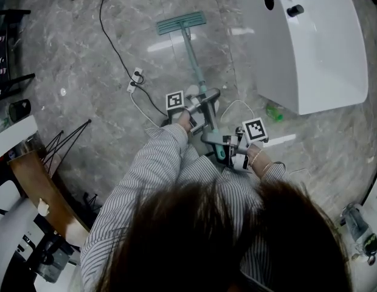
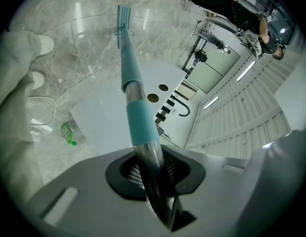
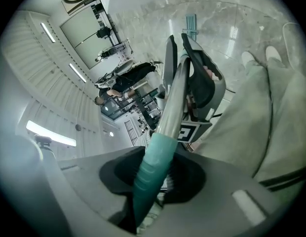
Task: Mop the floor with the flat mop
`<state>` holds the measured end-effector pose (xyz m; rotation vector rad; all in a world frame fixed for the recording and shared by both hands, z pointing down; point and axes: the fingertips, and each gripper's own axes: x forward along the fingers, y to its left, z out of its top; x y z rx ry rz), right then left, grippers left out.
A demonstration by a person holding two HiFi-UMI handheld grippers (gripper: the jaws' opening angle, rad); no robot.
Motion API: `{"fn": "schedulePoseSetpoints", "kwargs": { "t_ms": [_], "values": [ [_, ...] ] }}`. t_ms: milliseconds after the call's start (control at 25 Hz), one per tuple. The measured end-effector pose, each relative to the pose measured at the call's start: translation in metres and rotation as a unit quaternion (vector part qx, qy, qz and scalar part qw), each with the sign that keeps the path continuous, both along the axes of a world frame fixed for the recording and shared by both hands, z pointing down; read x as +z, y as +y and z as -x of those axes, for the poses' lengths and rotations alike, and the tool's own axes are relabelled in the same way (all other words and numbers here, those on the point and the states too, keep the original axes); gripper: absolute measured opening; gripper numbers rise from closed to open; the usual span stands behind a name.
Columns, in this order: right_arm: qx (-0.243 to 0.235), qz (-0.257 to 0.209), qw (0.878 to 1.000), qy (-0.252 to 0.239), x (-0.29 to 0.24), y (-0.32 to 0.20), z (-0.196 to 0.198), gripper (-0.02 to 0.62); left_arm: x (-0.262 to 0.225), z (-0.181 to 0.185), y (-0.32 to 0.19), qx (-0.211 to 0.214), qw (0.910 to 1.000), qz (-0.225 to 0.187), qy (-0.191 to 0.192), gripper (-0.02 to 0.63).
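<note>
The flat mop has a teal head (image 1: pixel 182 23) lying flat on the grey marble floor ahead of me. Its handle (image 1: pixel 194 66) slants back to both grippers. My left gripper (image 1: pixel 204 105) is shut on the handle's middle; in the left gripper view the metal shaft (image 2: pixel 135 107) passes between the jaws, with the mop head (image 2: pixel 124 16) far off. My right gripper (image 1: pixel 228 148) is shut on the handle's teal end grip (image 3: pixel 153 174), just behind the left gripper (image 3: pixel 197 83).
A large white housing (image 1: pixel 310 41) stands at the right with a green bottle (image 1: pixel 273 111) at its foot. A power strip with a black cable (image 1: pixel 135 81) lies to the left of the mop. Wooden furniture (image 1: pixel 36 187) is at the near left.
</note>
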<state>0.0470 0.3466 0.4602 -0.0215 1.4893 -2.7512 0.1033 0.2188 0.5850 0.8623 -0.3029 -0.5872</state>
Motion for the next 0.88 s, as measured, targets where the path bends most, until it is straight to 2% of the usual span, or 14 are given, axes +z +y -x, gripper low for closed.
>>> {"fn": "schedulePoseSetpoints", "kwargs": {
  "t_ms": [640,880],
  "values": [
    [-0.009,-0.001,1.0,0.014,0.0077,0.0071,0.0043,0.104,0.0079,0.0031,0.0045,-0.005,1.0,0.0,-0.006,0.064],
    [-0.009,-0.005,1.0,0.01,0.0081,0.0082,0.0052,0.103,0.0075,-0.0003,0.0065,0.029,0.9994,-0.017,0.003,0.085]
  ]
}}
